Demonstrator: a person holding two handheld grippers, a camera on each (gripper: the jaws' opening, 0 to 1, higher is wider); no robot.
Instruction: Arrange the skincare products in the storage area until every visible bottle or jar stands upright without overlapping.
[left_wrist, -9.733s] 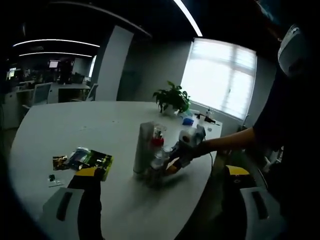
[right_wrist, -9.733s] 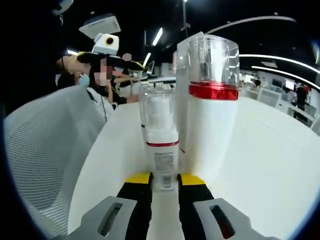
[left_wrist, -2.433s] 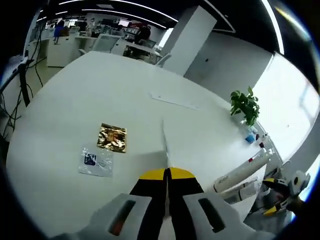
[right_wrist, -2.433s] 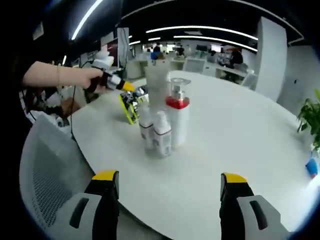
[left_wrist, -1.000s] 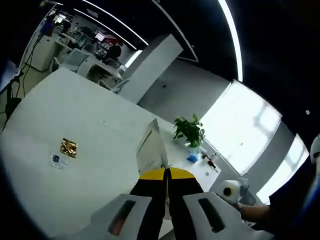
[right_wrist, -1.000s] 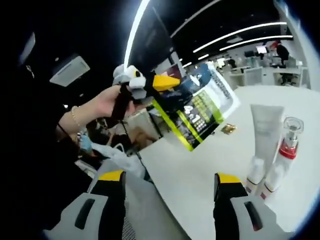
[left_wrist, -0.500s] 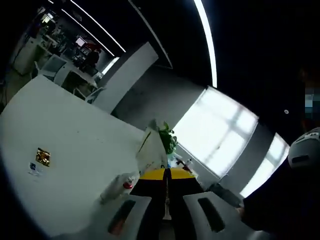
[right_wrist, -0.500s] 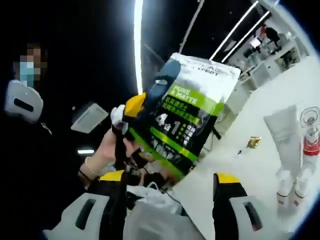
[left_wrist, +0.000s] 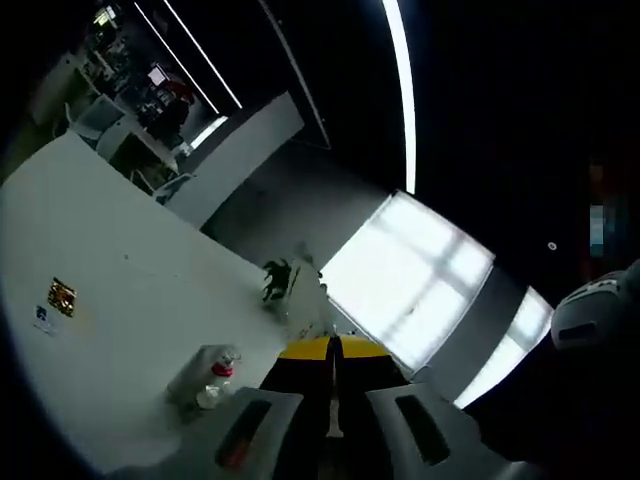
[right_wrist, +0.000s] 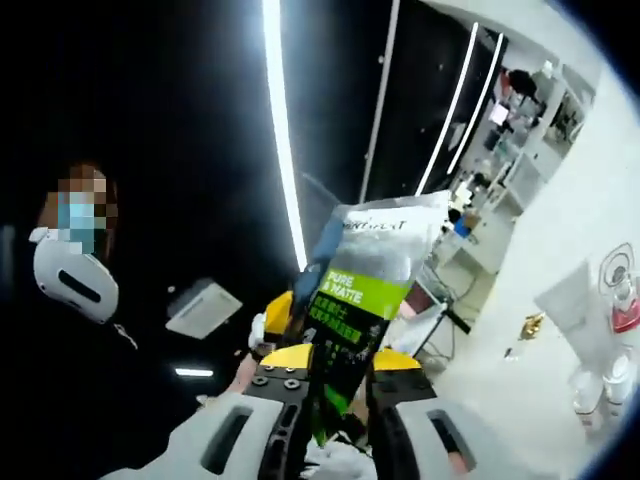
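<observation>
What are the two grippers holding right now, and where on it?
Both hold the green-and-black sachet: the right gripper clamps its lower part, and the left gripper is shut on its edge.

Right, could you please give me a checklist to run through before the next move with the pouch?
1. Right tool shut on the green-and-black foil pouch: ok.
2. Left tool shut on that pouch: ok.
3. Pouch held clear of the white table: ok.
4. Cluster of white bottles upright, not overlapping: cannot tell.
5. Small gold sachet lying apart from the bottles: ok.
</observation>
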